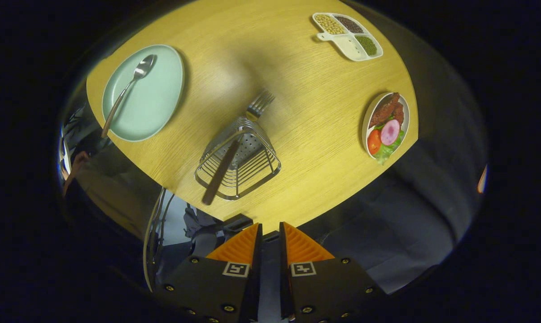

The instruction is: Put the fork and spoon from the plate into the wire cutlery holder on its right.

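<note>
I look down from high above a round wooden table (297, 89). A pale green plate (156, 103) lies to the left with a metal spoon (126, 89) resting on it, handle reaching over the plate's rim. To the plate's right stands the wire cutlery holder (238, 161). The fork (234, 143) lies across the holder, tines pointing beyond its far rim and dark handle sticking out toward me. My gripper (270, 231) hovers well above the table's near edge. Its fingers are close together with a narrow gap and nothing between them.
A divided white tray (347, 36) with beans and seeds sits at the far right of the table. A white dish of toy food (386, 125) lies near the right edge. Beyond the table's near edge are grey floor and cables.
</note>
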`<action>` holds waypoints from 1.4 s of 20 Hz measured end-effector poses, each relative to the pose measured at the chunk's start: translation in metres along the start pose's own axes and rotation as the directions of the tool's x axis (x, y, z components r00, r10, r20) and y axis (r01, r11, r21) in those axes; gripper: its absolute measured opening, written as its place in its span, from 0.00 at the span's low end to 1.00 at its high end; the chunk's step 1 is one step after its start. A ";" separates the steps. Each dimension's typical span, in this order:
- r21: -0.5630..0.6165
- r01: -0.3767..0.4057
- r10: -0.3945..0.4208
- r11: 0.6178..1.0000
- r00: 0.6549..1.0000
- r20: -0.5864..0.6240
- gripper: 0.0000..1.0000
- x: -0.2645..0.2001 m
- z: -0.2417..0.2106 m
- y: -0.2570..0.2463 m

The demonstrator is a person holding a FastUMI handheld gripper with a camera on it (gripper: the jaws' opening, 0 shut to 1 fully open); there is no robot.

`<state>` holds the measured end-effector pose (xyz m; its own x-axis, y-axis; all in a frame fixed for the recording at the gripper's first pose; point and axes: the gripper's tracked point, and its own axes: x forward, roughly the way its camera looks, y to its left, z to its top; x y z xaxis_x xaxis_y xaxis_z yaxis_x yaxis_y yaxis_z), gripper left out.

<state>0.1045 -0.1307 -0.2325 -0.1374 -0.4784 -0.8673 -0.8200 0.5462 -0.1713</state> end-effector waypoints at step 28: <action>0.162 -0.656 0.469 0.737 0.669 0.576 0.34 -0.054 0.137 0.288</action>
<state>-0.0483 0.1463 -0.2988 -0.1565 0.3325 -0.9300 -0.4241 0.8278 0.3673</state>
